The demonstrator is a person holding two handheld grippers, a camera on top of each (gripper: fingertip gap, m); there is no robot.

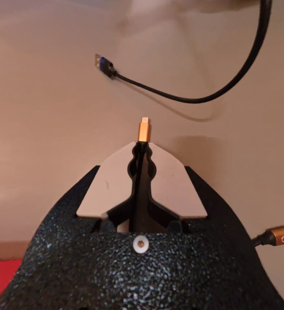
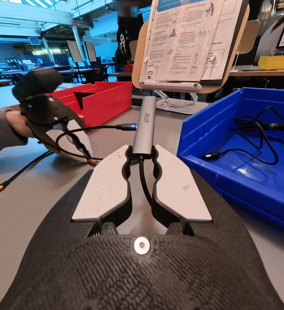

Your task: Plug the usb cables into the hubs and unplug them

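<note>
Your left gripper [image 1: 142,142] is clenched on the light, rigid orange plug [image 1: 143,132] beside the hub [image 2: 143,127], which your right gripper [image 2: 141,151] grasps by its stiff near end above the table [image 2: 29,209].

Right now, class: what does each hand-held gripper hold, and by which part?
Left hand-held gripper: the orange-tipped cable, just behind its plug. Right hand-held gripper: the grey hub, at its cable end.

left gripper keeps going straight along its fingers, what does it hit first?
Likely the bare table. The left gripper is shut on the orange connector, angled at the tabletop. The blue-tipped USB plug lies off-line, up-left; depth unclear.
</note>
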